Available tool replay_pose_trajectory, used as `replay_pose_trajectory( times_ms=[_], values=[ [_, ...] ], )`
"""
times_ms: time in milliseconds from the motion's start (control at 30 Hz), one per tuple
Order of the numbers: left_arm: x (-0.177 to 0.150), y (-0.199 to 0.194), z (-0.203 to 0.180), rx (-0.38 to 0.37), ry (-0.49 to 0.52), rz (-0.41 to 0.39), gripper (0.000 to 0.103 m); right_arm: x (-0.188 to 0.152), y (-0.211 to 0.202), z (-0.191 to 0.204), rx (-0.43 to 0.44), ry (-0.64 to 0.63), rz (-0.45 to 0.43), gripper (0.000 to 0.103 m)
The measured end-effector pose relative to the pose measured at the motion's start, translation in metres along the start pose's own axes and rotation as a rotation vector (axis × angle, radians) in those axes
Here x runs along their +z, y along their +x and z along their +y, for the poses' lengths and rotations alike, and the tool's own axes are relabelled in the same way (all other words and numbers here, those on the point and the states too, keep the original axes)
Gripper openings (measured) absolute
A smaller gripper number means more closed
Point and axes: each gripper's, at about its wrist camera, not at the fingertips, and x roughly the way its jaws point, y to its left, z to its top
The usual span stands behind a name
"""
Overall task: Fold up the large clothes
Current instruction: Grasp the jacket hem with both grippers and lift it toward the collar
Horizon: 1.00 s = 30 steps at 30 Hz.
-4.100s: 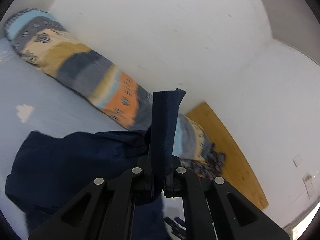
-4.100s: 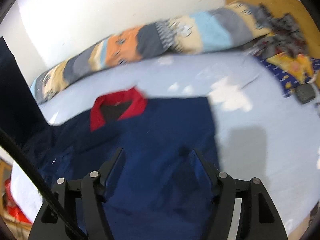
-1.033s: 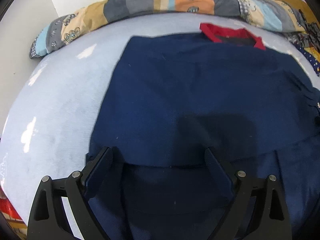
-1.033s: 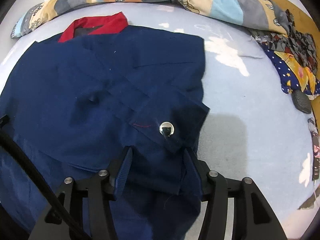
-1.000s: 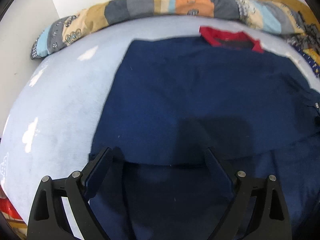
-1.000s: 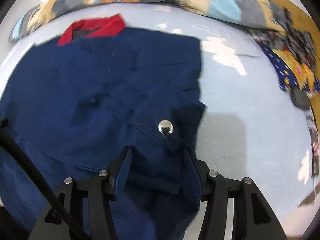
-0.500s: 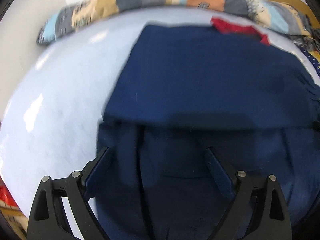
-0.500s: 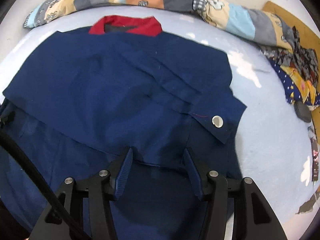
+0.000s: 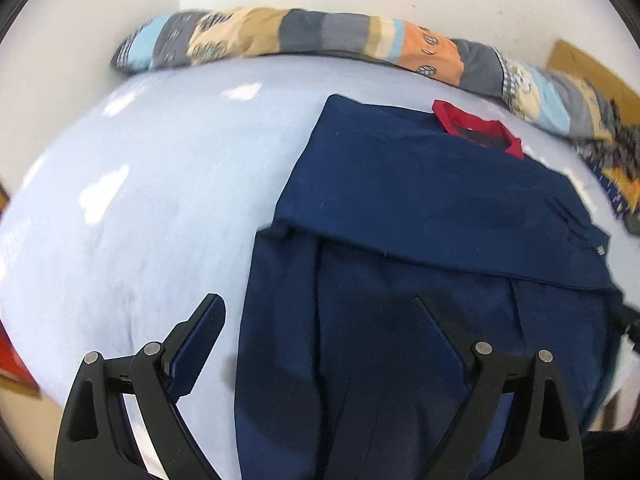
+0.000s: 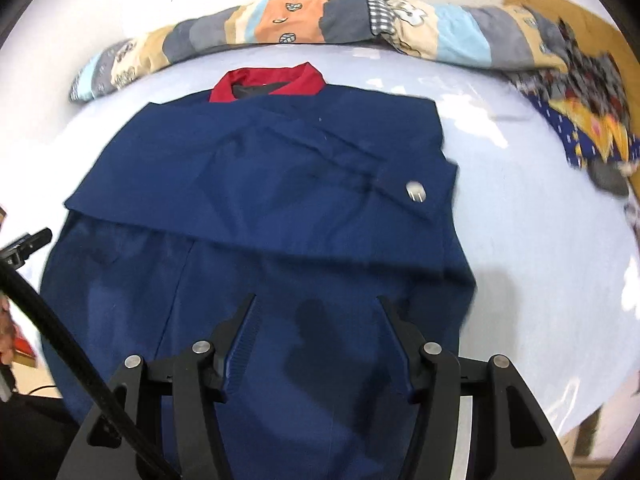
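A navy garment (image 9: 420, 200) with a red collar (image 9: 476, 128) lies flat on the pale blue bed sheet (image 9: 160, 200), its sleeves folded in across the chest. My left gripper (image 9: 320, 312) hovers open above its near left edge, one finger over the bare sheet. In the right wrist view the same garment (image 10: 280, 184) shows its collar (image 10: 268, 82) and a silver snap (image 10: 416, 192) on the folded sleeve. My right gripper (image 10: 318, 320) hangs above the lower body, jaws still opening, with nothing between them.
A patchwork bolster (image 9: 320, 36) runs along the white wall behind the garment. A heap of patterned clothes (image 10: 580, 92) lies at the right by a wooden board (image 10: 560, 4). A black cable (image 10: 60, 340) crosses the lower left of the right wrist view.
Both grippers have drawn back and up from the garment, so more of the bed shows. The left view has swung left, putting its left finger over bare sheet. The garment lies still.
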Motion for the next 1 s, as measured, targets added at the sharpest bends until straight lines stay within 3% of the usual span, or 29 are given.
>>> replay_pose_trajectory(
  times_ms=[233,400,533,633,800,967,1000],
  values=[
    [-0.039,-0.032,0.028,-0.039,-0.115,0.024,0.093,-0.052,-0.045,-0.022,0.081,0.102,-0.042,0.066],
    [-0.069,-0.054,0.043,-0.016,-0.13,0.036,0.093,-0.101,-0.065,-0.045,0.071,0.208,-0.037,0.071],
    [-0.097,-0.053,0.051,-0.025,-0.121,0.108,0.093,-0.136,-0.058,-0.053,0.048,0.266,0.04,0.073],
    [-0.117,-0.049,0.058,0.002,-0.109,0.156,0.093,-0.158,-0.046,-0.04,0.04,0.242,0.123,0.079],
    [-0.126,-0.058,0.07,0.007,-0.138,0.146,0.093,-0.183,-0.019,-0.018,-0.005,0.203,0.257,0.081],
    [-0.126,-0.062,0.072,-0.007,-0.13,0.14,0.093,-0.195,0.007,-0.008,-0.117,0.159,0.333,0.08],
    [-0.127,-0.062,0.071,-0.011,-0.123,0.143,0.093,-0.197,0.013,-0.009,-0.111,0.171,0.348,0.072]
  ],
)
